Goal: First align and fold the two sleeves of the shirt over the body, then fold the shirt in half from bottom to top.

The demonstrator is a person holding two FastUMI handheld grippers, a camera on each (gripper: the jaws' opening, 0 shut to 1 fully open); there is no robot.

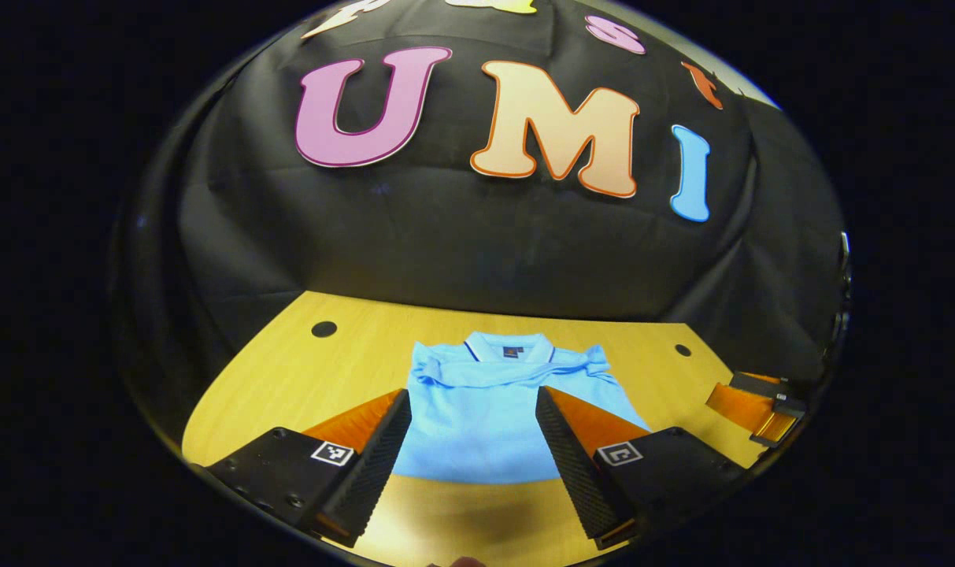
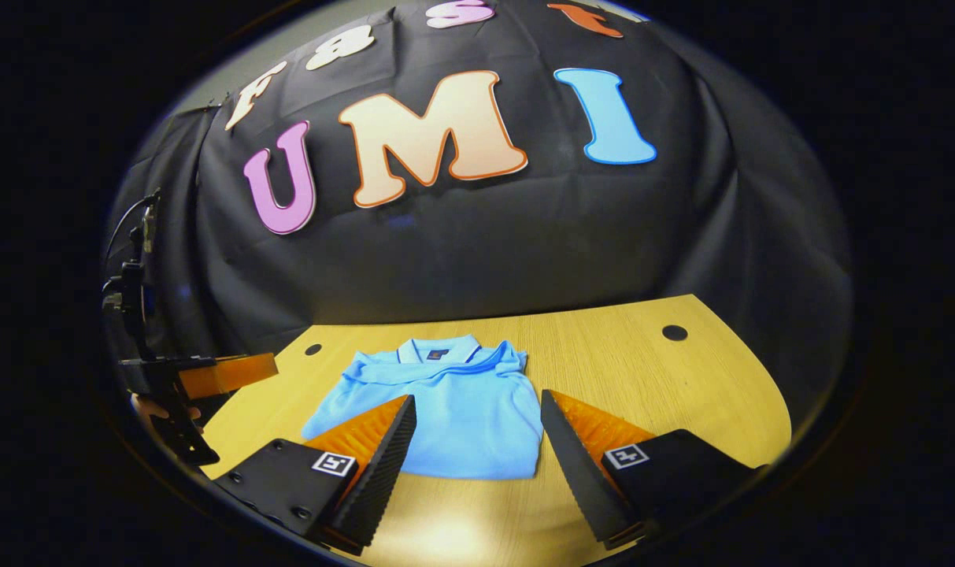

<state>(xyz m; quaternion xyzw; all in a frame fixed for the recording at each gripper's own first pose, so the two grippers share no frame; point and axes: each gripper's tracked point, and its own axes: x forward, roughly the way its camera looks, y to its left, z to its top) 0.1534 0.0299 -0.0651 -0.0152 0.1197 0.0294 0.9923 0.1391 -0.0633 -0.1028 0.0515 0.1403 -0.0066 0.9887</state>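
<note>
A light blue polo shirt [image 1: 485, 417] lies flat on the wooden table [image 1: 351, 354], collar toward the booth wall, with both sleeves folded in over the chest. In the right gripper view the same shirt [image 2: 453, 409] sits left of centre. My left gripper [image 1: 473, 409] hangs open above the shirt's lower half, holding nothing. My right gripper [image 2: 477, 413] is open too, above the shirt's lower right part, with nothing between its fingers. The right gripper [image 1: 760, 405] shows at the far right of the left gripper view. The left gripper [image 2: 209, 374] shows at the left edge of the right gripper view.
The table has dark round holes [image 1: 323, 328] [image 2: 674, 332] near its back corners. The black cloth wall [image 1: 477, 244] stands right behind the table. Bare wood [image 2: 682, 394] lies to the shirt's right. A hand [image 2: 158, 409] holds the left gripper.
</note>
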